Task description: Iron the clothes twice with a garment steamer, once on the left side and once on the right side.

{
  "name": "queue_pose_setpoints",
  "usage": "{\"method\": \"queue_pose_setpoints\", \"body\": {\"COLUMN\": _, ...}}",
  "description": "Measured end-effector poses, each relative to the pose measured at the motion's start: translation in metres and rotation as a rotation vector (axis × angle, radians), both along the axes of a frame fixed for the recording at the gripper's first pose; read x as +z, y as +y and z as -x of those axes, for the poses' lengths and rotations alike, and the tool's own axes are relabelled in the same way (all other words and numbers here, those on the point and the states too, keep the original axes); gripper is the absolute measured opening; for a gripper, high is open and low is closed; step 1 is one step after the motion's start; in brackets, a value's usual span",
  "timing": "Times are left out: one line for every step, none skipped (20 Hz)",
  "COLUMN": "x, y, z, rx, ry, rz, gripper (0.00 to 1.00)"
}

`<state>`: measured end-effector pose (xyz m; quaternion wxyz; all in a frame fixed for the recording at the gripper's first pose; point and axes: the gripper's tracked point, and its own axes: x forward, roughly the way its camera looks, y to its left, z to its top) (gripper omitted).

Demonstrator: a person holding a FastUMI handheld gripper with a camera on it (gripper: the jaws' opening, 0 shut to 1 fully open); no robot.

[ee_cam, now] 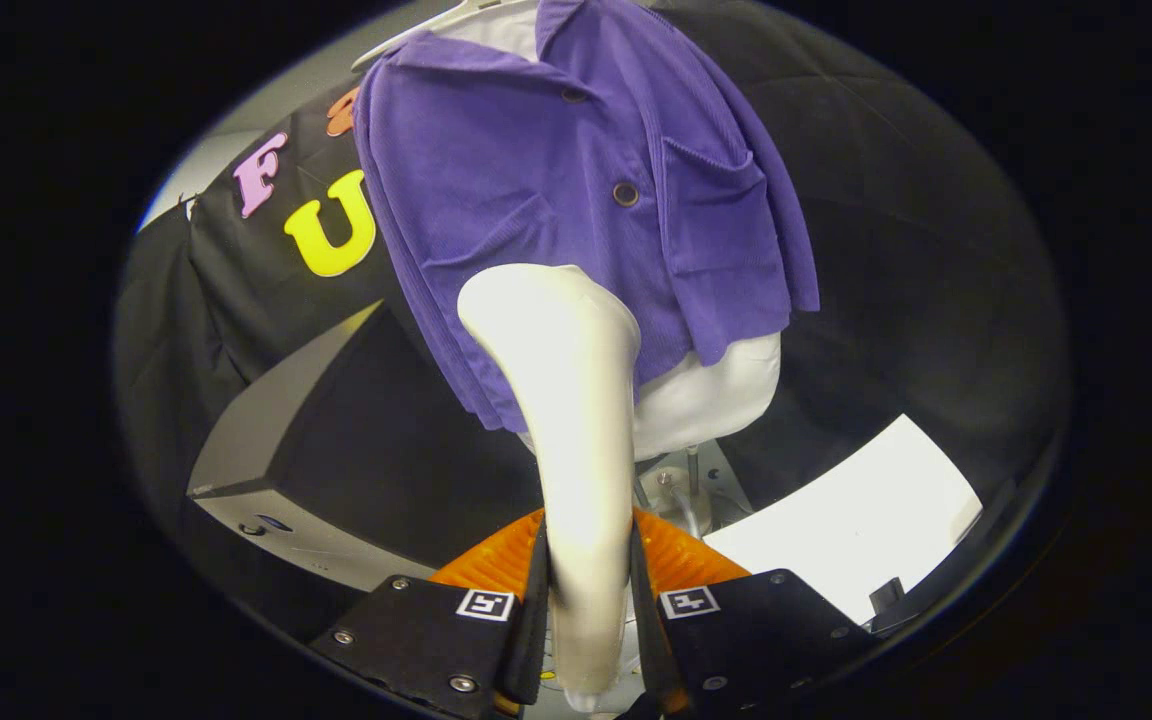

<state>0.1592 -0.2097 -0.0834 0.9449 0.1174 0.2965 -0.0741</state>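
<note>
- One purple shirt [576, 200], corduroy-looking, short sleeves, buttoned, hangs on a white dress form [711, 395] beyond the gripper; white hanger [416, 30] pokes out at the collar. Two buttons visible, one chest pocket.
- One grey box-like unit [286, 470] with a dark sloped face sits below and beside the shirt; can't tell what it is.
- One white sheet or board [856, 520] lies flat on the other side, past the fingers.
- One steamer [566, 400], cream, long handle widening to a rounded head. The head overlaps the shirt's lower front, near the hem, on the side nearer the grey unit; contact or just off, can't tell.
- One gripper [586, 600], both fingers clamped on the steamer handle, handle running up between them.
- One metal stand [676, 490] under the dress form, partly hidden.
- Judgement: looks like a pass on one side of the shirt, head low on the panel.
- Risks: smooth tapered handle could twist or slip in the fingers if the head drags on the ribbed cloth; pushing hard could swing the shirt on the hanger or rock the dress form; head may snag the hem or pocket edge; holding in one spot could overwet the cloth.
</note>
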Motion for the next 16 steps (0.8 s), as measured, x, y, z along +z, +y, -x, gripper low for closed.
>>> {"method": "queue_pose_setpoints", "body": {"x": 0.016, "y": 0.001, "z": 0.010, "rx": 0.005, "ry": -0.019, "rz": 0.004, "gripper": 0.39}}
{"method": "queue_pose_setpoints", "body": {"x": 0.034, "y": 0.003, "z": 0.018, "rx": 0.012, "ry": -0.049, "rz": 0.009, "gripper": 0.39}}
{"method": "queue_pose_setpoints", "body": {"x": 0.050, "y": 0.006, "z": 0.023, "rx": 0.024, "ry": -0.075, "rz": 0.013, "gripper": 0.39}}
{"method": "queue_pose_setpoints", "body": {"x": 0.065, "y": 0.008, "z": 0.028, "rx": 0.035, "ry": -0.097, "rz": 0.018, "gripper": 0.39}}
{"method": "queue_pose_setpoints", "body": {"x": 0.081, "y": 0.010, "z": 0.036, "rx": 0.046, "ry": -0.129, "rz": 0.026, "gripper": 0.39}}
{"method": "queue_pose_setpoints", "body": {"x": 0.097, "y": 0.011, "z": 0.043, "rx": 0.055, "ry": -0.158, "rz": 0.034, "gripper": 0.39}}
{"method": "queue_pose_setpoints", "body": {"x": 0.111, "y": 0.013, "z": 0.048, "rx": 0.069, "ry": -0.180, "rz": 0.041, "gripper": 0.39}}
{"method": "queue_pose_setpoints", "body": {"x": 0.126, "y": 0.015, "z": 0.053, "rx": 0.080, "ry": -0.203, "rz": 0.041, "gripper": 0.38}}
{"method": "queue_pose_setpoints", "body": {"x": 0.142, "y": 0.017, "z": 0.056, "rx": 0.086, "ry": -0.233, "rz": 0.034, "gripper": 0.38}}
{"method": "queue_pose_setpoints", "body": {"x": 0.157, "y": 0.018, "z": 0.059, "rx": 0.094, "ry": -0.255, "rz": 0.033, "gripper": 0.38}}
{"method": "queue_pose_setpoints", "body": {"x": 0.173, "y": 0.017, "z": 0.060, "rx": 0.095, "ry": -0.281, "rz": 0.045, "gripper": 0.38}}
{"method": "queue_pose_setpoints", "body": {"x": 0.186, "y": 0.014, "z": 0.062, "rx": 0.096, "ry": -0.306, "rz": 0.063, "gripper": 0.38}}
{"method": "queue_pose_setpoints", "body": {"x": 0.199, "y": 0.013, "z": 0.064, "rx": 0.098, "ry": -0.324, "rz": 0.074, "gripper": 0.39}}
{"method": "queue_pose_setpoints", "body": {"x": 0.212, "y": 0.014, "z": 0.064, "rx": 0.100, "ry": -0.343, "rz": 0.072, "gripper": 0.38}}
{"method": "queue_pose_setpoints", "body": {"x": 0.225, "y": 0.015, "z": 0.064, "rx": 0.100, "ry": -0.367, "rz": 0.068, "gripper": 0.38}}
{"method": "queue_pose_setpoints", "body": {"x": 0.237, "y": 0.015, "z": 0.063, "rx": 0.105, "ry": -0.388, "rz": 0.060, "gripper": 0.38}}
